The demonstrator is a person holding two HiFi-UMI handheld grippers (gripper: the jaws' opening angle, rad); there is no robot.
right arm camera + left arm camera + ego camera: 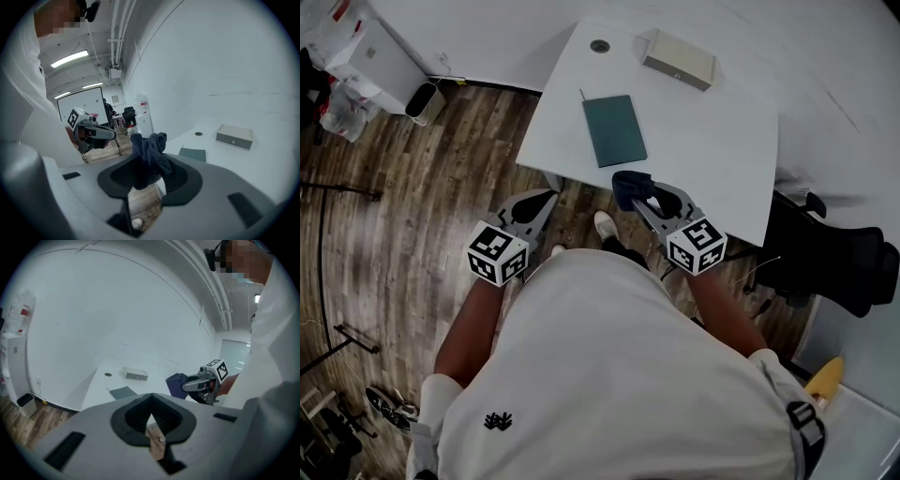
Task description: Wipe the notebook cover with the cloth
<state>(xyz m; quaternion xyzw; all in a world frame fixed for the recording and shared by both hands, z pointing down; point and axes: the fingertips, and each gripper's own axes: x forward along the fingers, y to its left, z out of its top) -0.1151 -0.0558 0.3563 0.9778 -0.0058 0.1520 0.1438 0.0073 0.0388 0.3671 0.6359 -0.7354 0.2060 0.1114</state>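
Currently the dark blue cloth (149, 151) is pinched in the right gripper's (642, 195) jaws and bunched above them. The left gripper's (151, 399) jaws are pressed together, with nothing held. Both grippers are held by the near edge of the white tabletop (712, 150). The green notebook (614, 129) is laid flat on it, apart from the cloth. A grey box (678, 58) is seen beyond.
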